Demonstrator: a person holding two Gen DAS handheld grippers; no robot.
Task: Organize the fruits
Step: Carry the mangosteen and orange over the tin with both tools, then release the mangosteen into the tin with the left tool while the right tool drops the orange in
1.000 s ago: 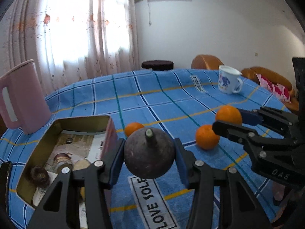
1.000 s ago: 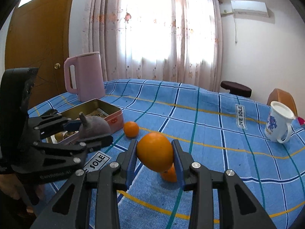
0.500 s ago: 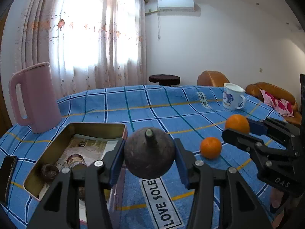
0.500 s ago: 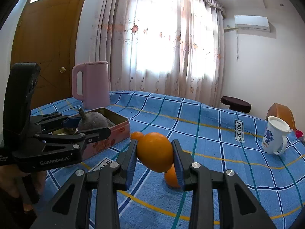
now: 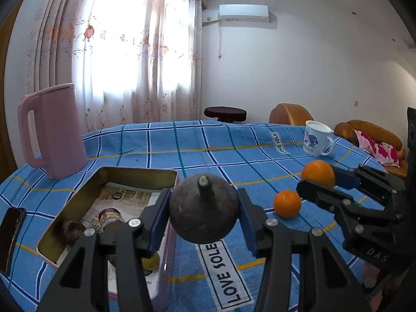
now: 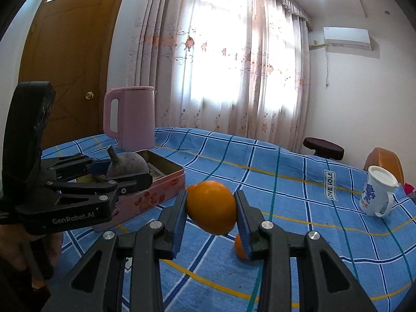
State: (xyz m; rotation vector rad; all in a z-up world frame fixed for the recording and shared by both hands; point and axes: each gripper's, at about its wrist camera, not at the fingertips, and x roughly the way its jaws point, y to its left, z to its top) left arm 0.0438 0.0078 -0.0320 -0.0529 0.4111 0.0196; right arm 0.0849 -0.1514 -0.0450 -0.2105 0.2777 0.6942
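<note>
My left gripper point(image 5: 204, 214) is shut on a dark purple round fruit point(image 5: 204, 209) with a stem, held above the table beside the open metal tin point(image 5: 135, 173). The tin holds paper and a few small fruits. My right gripper point(image 6: 211, 214) is shut on an orange point(image 6: 211, 206), held above the blue checked cloth. In the left wrist view this orange point(image 5: 317, 173) shows at right, with a smaller orange point(image 5: 287, 204) on the cloth below it. In the right wrist view the left gripper point(image 6: 124, 175) holds the purple fruit point(image 6: 127, 167) over the tin point(image 6: 156, 189).
A pink kettle point(image 5: 52, 132) stands at the back left, behind the tin. A white mug point(image 5: 316, 141) stands at the far right. A dark phone point(image 5: 11, 230) lies at the left table edge. A dark stool point(image 5: 225, 113) and brown sofa point(image 5: 369, 135) stand beyond the table.
Both grippers have risen with their fruits, and the views have tilted up. The left gripper has shifted toward the tin. One small orange has gone out of the left wrist view.
</note>
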